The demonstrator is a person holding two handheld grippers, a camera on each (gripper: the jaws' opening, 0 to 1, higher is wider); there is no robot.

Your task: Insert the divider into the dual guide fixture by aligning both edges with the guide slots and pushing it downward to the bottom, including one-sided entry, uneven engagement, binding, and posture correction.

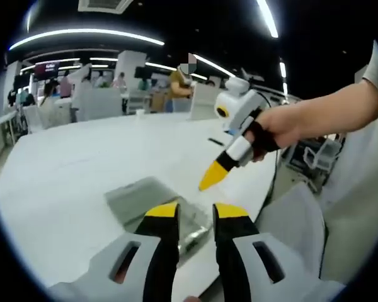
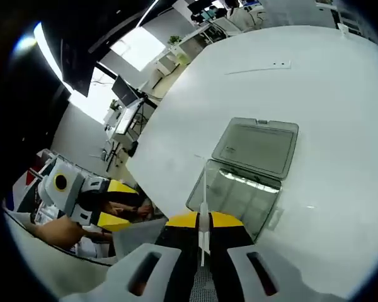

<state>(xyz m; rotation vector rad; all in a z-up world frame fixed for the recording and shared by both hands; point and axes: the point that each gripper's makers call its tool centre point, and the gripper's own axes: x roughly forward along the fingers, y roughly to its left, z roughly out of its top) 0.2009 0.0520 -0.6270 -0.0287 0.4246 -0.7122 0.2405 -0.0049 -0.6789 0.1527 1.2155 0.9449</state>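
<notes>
Your right gripper (image 2: 201,221) is pinching the divider (image 2: 203,201), a thin clear sheet seen edge-on, jaws pressed tight on its lower part. It pokes up toward the open clear box (image 2: 239,192) on the white table (image 2: 327,88), w/ the box's hinged lid (image 2: 257,146) lying flat behind. The sheet looks near the box's front edge but not in yet, as far as I can judge; guide slots too small to make out.

Left gripper (image 1: 196,215) is spread apart, holding nothing, hovering just above the box (image 1: 152,202).

Risks from here:
- Sheet is thin & seen edge-on, so you can't judge its tilt well. If one edge enters first, it'll likely bind partway.
- Box isn't held. Push down off-center & it may slide or tip on the smooth table. Left gripper could brace it.
- Box sits near the table edge on your side; a shove toward you might send it off.

Around: desks, monitors & people in the background, well apart. Nothing blocks the way to the box.
</notes>
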